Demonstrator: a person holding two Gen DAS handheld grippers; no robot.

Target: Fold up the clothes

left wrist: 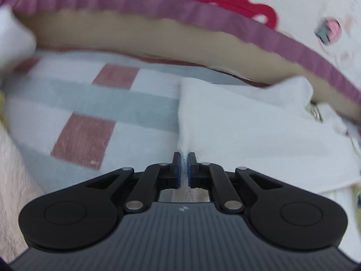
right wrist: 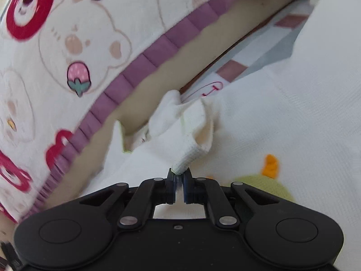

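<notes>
A white knit garment [left wrist: 248, 131] lies over a checked cloth. In the left wrist view its left edge runs down into my left gripper [left wrist: 184, 158], which is shut on a pinch of the white fabric. The right wrist view shows the same white garment [right wrist: 282, 117] with a green and orange embroidered figure [right wrist: 266, 176] on it. A ribbed cuff or corner [right wrist: 187, 155] of it rises into my right gripper [right wrist: 179, 176], whose pads press on it.
A checked cloth [left wrist: 94, 113] with red, grey and white squares covers the surface under the garment. Behind it lies a cream blanket [right wrist: 67, 45] with bear and strawberry prints and a purple pleated border [left wrist: 203, 13]. A tan band [left wrist: 135, 36] runs below that border.
</notes>
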